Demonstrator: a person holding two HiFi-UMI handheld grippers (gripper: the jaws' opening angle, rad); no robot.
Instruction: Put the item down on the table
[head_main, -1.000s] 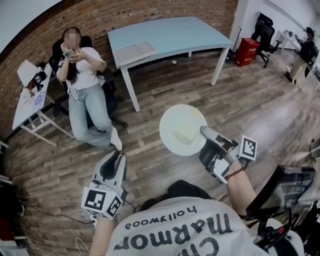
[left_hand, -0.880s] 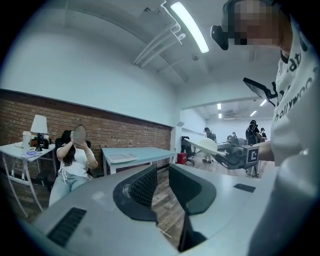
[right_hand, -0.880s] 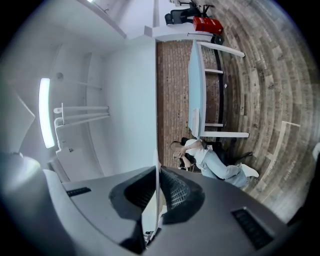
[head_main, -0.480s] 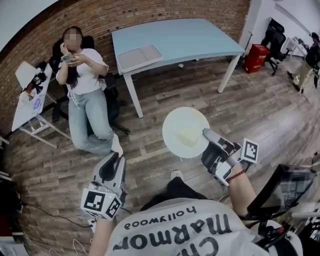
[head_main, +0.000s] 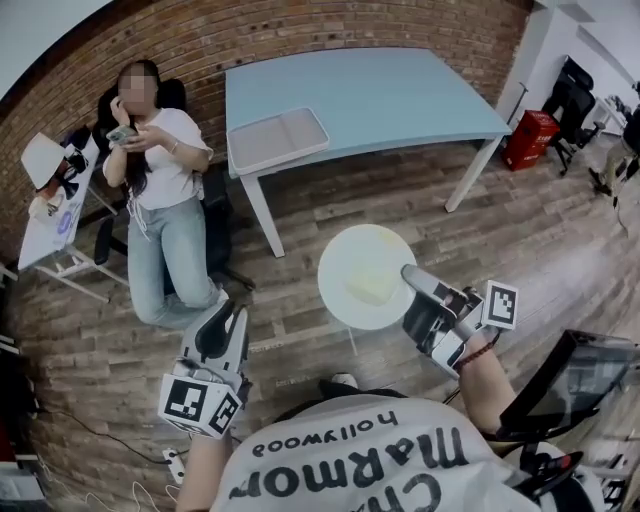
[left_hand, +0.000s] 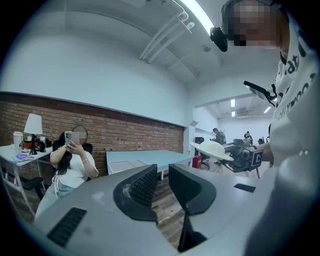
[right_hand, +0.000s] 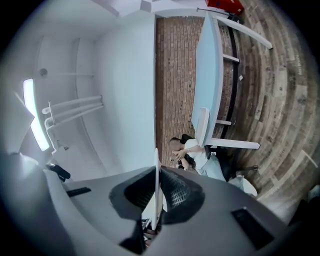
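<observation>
A round white plate (head_main: 365, 275) with a pale yellow piece on it hangs over the wood floor, in front of the light blue table (head_main: 380, 90). My right gripper (head_main: 410, 275) is shut on the plate's near right rim. In the right gripper view the rim (right_hand: 157, 175) shows as a thin white edge pinched between the jaws of the gripper (right_hand: 157, 192). My left gripper (head_main: 224, 320) hangs low at the left, its jaws a narrow gap apart with nothing between them (left_hand: 162, 182). In the left gripper view the plate (left_hand: 212, 149) is at the right.
A white tray (head_main: 277, 140) lies on the table's left end. A person sits with a phone on a black chair (head_main: 160, 170) to the left, beside a small white side table (head_main: 45, 215). A red box (head_main: 530, 138) and office chairs stand far right.
The table and tray have come nearer and grown in the head view. The plate stays in the right gripper at about the same place. The left gripper keeps its pose.
</observation>
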